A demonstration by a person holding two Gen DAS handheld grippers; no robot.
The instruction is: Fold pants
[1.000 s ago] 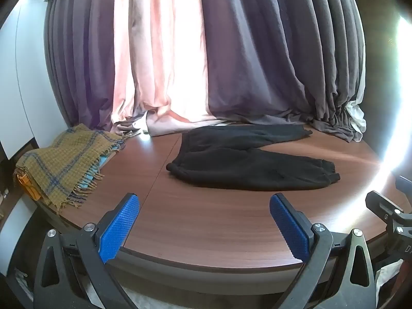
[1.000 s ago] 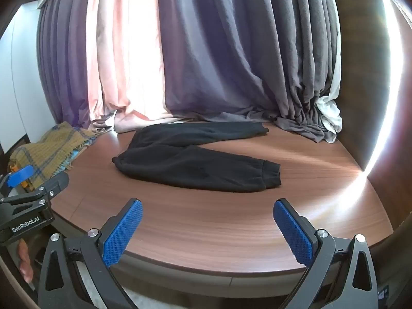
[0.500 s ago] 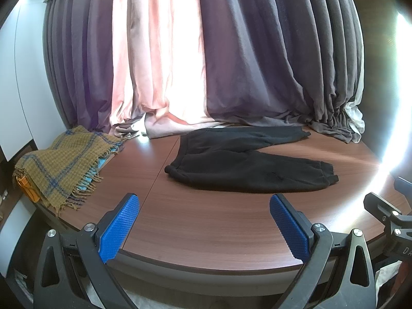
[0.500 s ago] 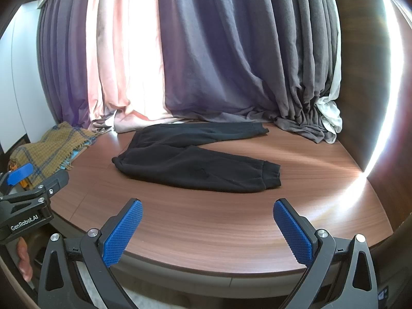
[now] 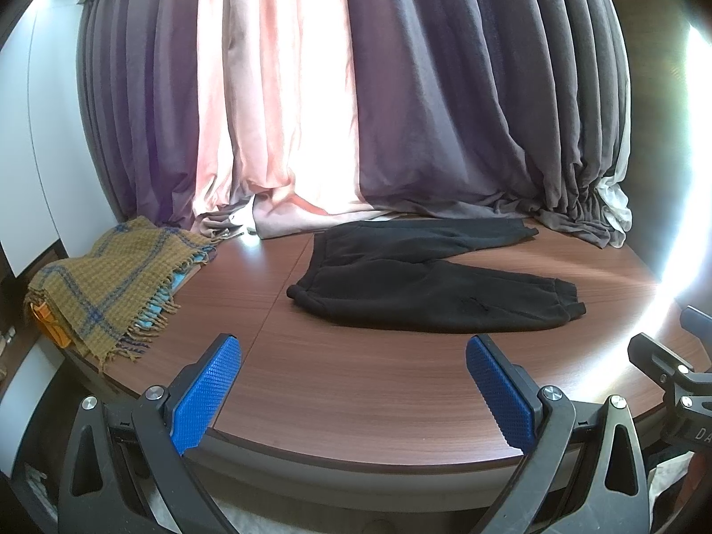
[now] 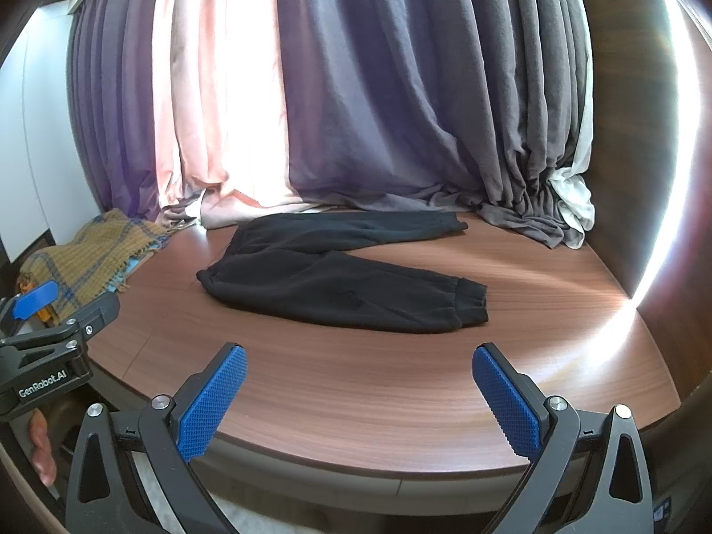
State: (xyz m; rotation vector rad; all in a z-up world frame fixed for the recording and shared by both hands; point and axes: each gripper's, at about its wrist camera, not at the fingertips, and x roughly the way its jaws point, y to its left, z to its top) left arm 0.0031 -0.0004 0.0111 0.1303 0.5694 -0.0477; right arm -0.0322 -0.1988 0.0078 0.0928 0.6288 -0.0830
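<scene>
A plaid blanket [image 5: 107,285] lies at the table's [image 5: 356,382] left edge. Black pants [image 5: 427,280] lie flat mid-table, waist left, legs spread rightward, before the curtains [image 5: 400,89]. The left gripper [image 5: 351,391] and right gripper [image 6: 358,396] hover at the near edge, fingers wide, empty.

Black fleece jogger pants [image 5: 427,285] lie flat on the round brown wood-grain table [image 5: 378,382], past centre toward 12 o'clock. Waistband at 9 o'clock, cuffs at 3 o'clock. One leg lies behind the other, near the long grey and pink pleated curtains [image 5: 356,89], whose hems pool on the table's 12 o'clock edge. Mustard plaid fringed woven blanket [image 5: 111,285] sits on the 9 o'clock edge, well apart from the pants. Bunched white cloth [image 6: 574,200] at 2 o'clock, beside the curtain hems.
</scene>
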